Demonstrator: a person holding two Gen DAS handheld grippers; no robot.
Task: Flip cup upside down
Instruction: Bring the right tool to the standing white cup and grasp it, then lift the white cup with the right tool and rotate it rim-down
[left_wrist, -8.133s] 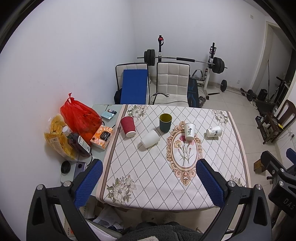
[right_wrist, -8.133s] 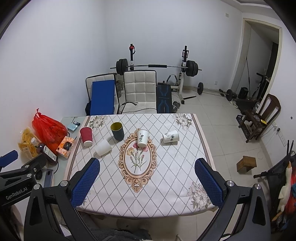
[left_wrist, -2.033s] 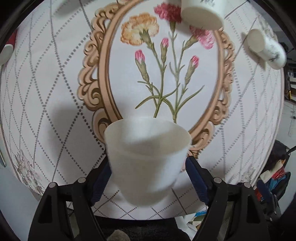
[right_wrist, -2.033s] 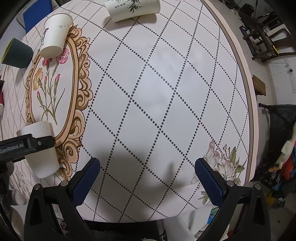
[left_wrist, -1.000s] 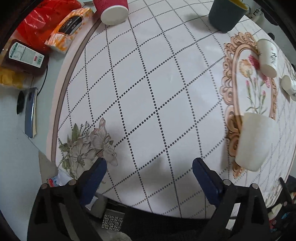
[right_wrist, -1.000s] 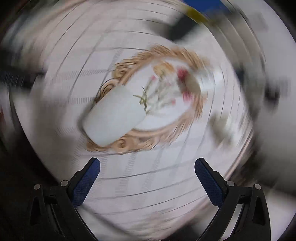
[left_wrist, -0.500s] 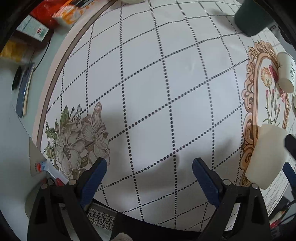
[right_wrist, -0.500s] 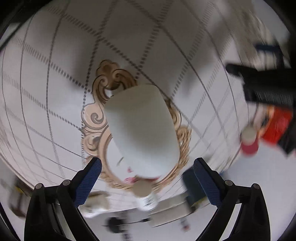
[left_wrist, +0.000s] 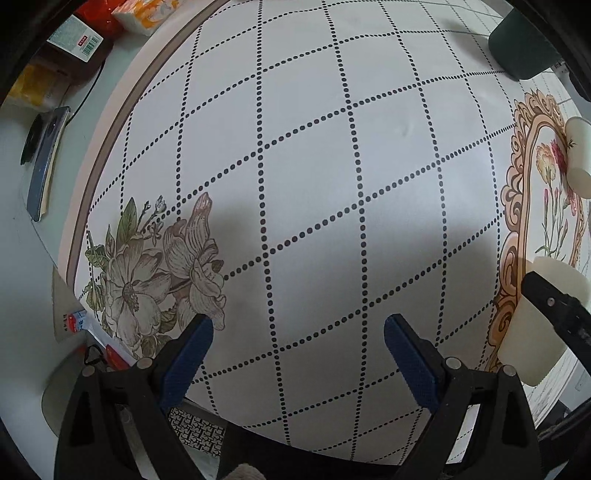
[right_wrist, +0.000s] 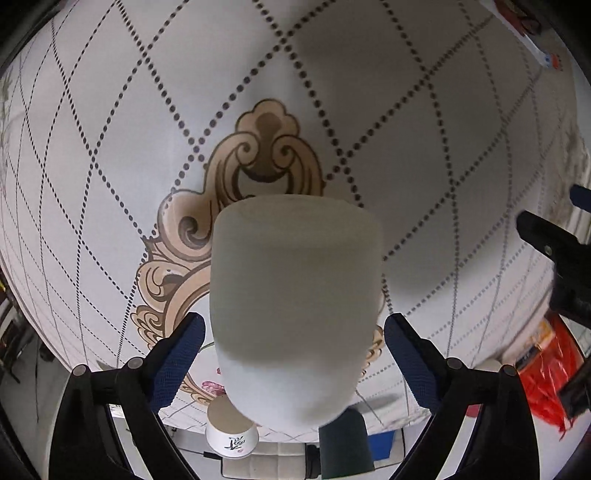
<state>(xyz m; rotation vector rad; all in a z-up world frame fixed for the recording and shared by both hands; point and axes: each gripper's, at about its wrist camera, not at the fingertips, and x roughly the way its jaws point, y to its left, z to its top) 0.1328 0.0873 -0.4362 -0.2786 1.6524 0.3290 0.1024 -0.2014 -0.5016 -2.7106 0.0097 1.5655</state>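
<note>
A plain white paper cup (right_wrist: 295, 302) stands on the patterned tablecloth (right_wrist: 110, 122) and fills the middle of the right wrist view, seen the other way up. My right gripper (right_wrist: 293, 338) is open with a blue pad on each side of the cup, neither touching it. The same cup (left_wrist: 539, 321) shows at the right edge of the left wrist view, with the right gripper's black finger across it. My left gripper (left_wrist: 297, 347) is open and empty over the tablecloth (left_wrist: 314, 166) near the table's front edge.
A printed white cup (right_wrist: 231, 434) and a dark green cup (right_wrist: 345, 446) stand beyond the plain cup. The green cup (left_wrist: 522, 48) and printed cup (left_wrist: 578, 155) also show at the right of the left wrist view. A phone (left_wrist: 46, 162), bottle and snack packs lie off the table's left side.
My right gripper has turned over and closed in, so the plain cup now sits between its open pads. My left gripper has drifted slightly nearer the cloth, still open and empty.
</note>
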